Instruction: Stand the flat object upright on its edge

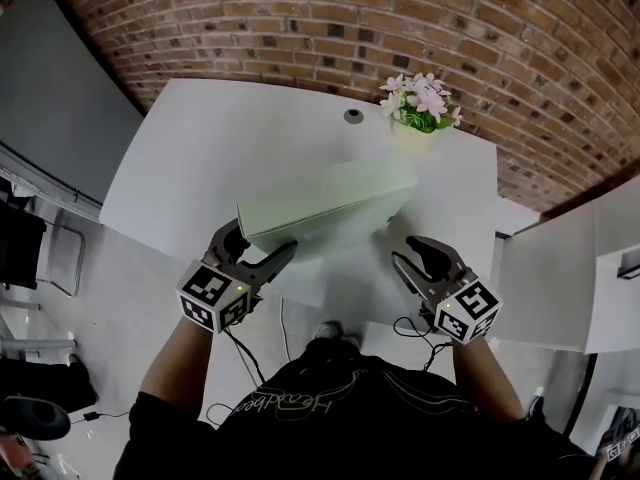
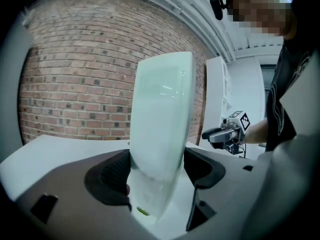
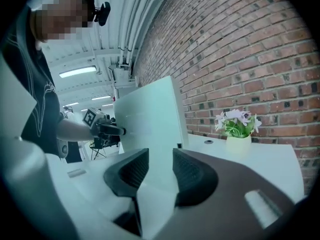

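A flat pale green box [image 1: 330, 203] stands upright on its long edge on the white table [image 1: 200, 158], leaning a little. My left gripper [image 1: 262, 240] straddles the box's lower left corner. In the left gripper view the box [image 2: 160, 114] fills the gap between the jaws, and both pads touch its faces. My right gripper [image 1: 403, 250] is near the box's right end, apart from it, open with nothing between its jaws. In the right gripper view the box [image 3: 150, 119] rises beyond the jaws, with the left gripper [image 3: 102, 129] at its far end.
A pot of pink and white flowers [image 1: 420, 108] stands at the table's back right, near a round cable grommet [image 1: 353, 116]. A brick wall runs behind the table. A white cabinet [image 1: 560, 278] stands to the right and a dark chair [image 1: 25, 248] to the left.
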Tool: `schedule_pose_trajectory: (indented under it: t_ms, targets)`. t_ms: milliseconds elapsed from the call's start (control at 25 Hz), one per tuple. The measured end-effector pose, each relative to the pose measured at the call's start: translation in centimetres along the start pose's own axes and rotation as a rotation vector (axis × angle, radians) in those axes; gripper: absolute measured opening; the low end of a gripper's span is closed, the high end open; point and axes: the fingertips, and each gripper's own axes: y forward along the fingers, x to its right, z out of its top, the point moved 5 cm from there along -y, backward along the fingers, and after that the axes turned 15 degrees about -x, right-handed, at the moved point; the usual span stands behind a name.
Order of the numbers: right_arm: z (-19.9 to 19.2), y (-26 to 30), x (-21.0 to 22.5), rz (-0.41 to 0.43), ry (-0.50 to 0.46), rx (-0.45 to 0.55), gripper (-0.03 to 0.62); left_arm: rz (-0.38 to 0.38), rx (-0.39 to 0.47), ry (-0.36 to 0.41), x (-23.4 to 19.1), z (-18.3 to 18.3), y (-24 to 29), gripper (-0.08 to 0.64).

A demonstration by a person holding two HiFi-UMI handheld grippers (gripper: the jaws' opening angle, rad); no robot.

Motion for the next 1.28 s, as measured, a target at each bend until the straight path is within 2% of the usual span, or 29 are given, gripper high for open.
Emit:
schedule_pose_trajectory:
  t_ms: [40,160,240,320,400,720,1080,1280]
  targets:
    - [0.1,-0.1,-0.3,0.014,0.000,0.004,0.124,0.028,-0.007,-0.025,0.1,-0.3,-0.3,0.341]
    - [0.2,-0.6,-1.4,0.010,-0.065,-0.012,0.103,0.109,-0.031,-0.084,0.6,-0.9,-1.1,0.341]
    - [0.1,-1.0,-2.1,0.007,-0.108,-0.020,0.051,0.154,-0.029,-0.105,1.2,-1.3,-1.5,0.341]
    - [-0.1,-1.3,-2.6,0.031,-0.092,-0.005,0.007,0.194,-0.030,-0.131,1.7,-1.7,-1.9,0.341]
    - [-0.3,-1.6,-3.0,0.050,-0.069,-0.003,0.006,0.235,-0.029,-0.157,2.4,-2.2,-2.3,0.341]
    - [-2.1,-2.5,-3.1,0.016,-0.012,-0.063,0.006,0.376,-0.024,-0.265,3.8,-3.3,-3.7,0.339]
    - [-3.7,-3.6,-3.2,-0.001,0.006,-0.078,0.006,0.519,-0.017,-0.357,4.8,-4.1,-5.0,0.334]
    - [-3.9,-3.4,-3.5,0.009,0.020,-0.076,0.006,0.559,-0.011,-0.387,4.8,-4.1,-5.0,0.334]
